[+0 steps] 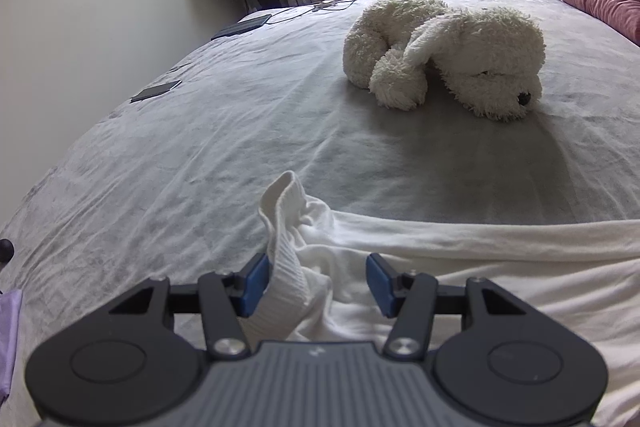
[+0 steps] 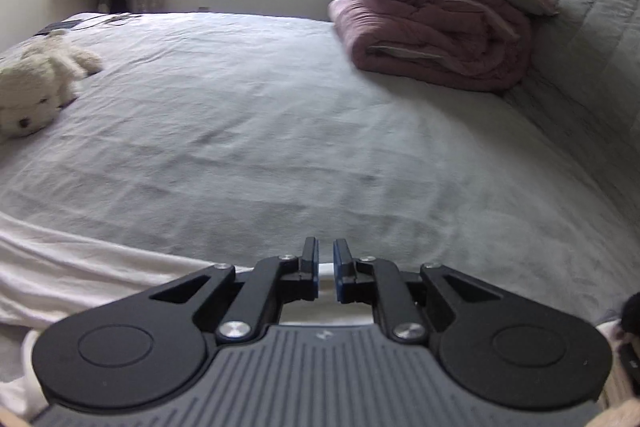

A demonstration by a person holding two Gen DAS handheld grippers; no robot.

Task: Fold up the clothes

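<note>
A white garment [image 1: 460, 267] lies spread along the near edge of the grey bed. Its ribbed cuff [image 1: 282, 227] stands up in a bunch. My left gripper [image 1: 318, 281] is open around that bunch; the cuff leans on the left blue pad [image 1: 254, 283] and the right pad stands apart from the cloth. In the right wrist view the same white garment [image 2: 80, 267] runs in from the left and passes under my right gripper [image 2: 326, 267]. Its jaws are drawn almost together, with a thin strip of white cloth showing between them.
A white plush dog [image 1: 448, 51] lies mid-bed, beyond the garment. Folded pink quilts with a pillow [image 2: 436, 27] are stacked at the padded headboard [image 2: 592, 27]. A phone [image 1: 156, 91], a tablet [image 1: 244, 25] and cables sit near the bed's left edge. A window lies beyond the far side.
</note>
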